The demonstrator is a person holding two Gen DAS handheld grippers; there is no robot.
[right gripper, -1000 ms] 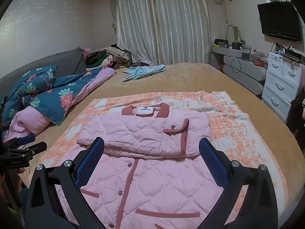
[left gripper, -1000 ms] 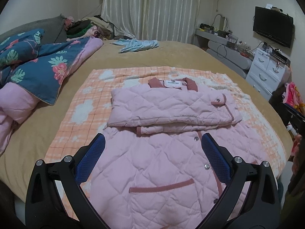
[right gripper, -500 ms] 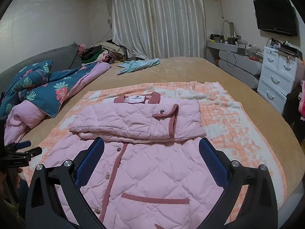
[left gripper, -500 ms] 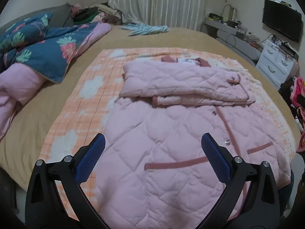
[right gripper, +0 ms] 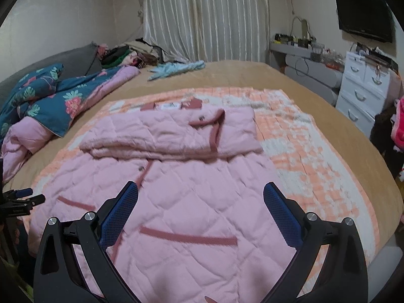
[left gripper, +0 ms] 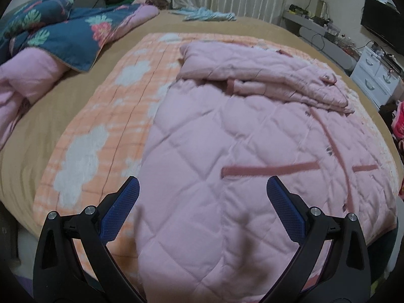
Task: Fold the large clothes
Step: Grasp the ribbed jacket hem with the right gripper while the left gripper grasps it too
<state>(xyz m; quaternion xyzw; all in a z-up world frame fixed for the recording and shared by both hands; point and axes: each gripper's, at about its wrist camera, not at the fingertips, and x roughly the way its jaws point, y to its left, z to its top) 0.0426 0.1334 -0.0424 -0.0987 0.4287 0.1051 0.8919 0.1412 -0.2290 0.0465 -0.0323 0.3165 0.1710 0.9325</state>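
Observation:
A pink quilted jacket (left gripper: pixel 227 151) with dark pink trim lies front up on an orange checked blanket (left gripper: pixel 106 131) on the bed. Its sleeves are folded across the chest in a flat stack (left gripper: pixel 265 75). My left gripper (left gripper: pixel 203 189) is open and empty, low over the jacket's lower left part near the hem. In the right wrist view the jacket (right gripper: pixel 189 189) fills the middle, the sleeve stack (right gripper: pixel 171 133) lies below the collar. My right gripper (right gripper: pixel 200 194) is open and empty above the jacket's lower right part. The left gripper's tips (right gripper: pixel 27 195) show at the left edge.
A blue floral quilt with pink lining (right gripper: pixel 50 101) is heaped on the bed's left side. A light blue garment (right gripper: pixel 176 68) lies at the far end. White drawers (right gripper: pixel 363 91), a shelf and a wall TV (right gripper: pixel 363 20) stand at the right. The bed's near edge is just below the grippers.
Both grippers have moved down and closer to the jacket's lower part. The left one swung toward the hem's left side. Both stay open, and the jacket has not moved.

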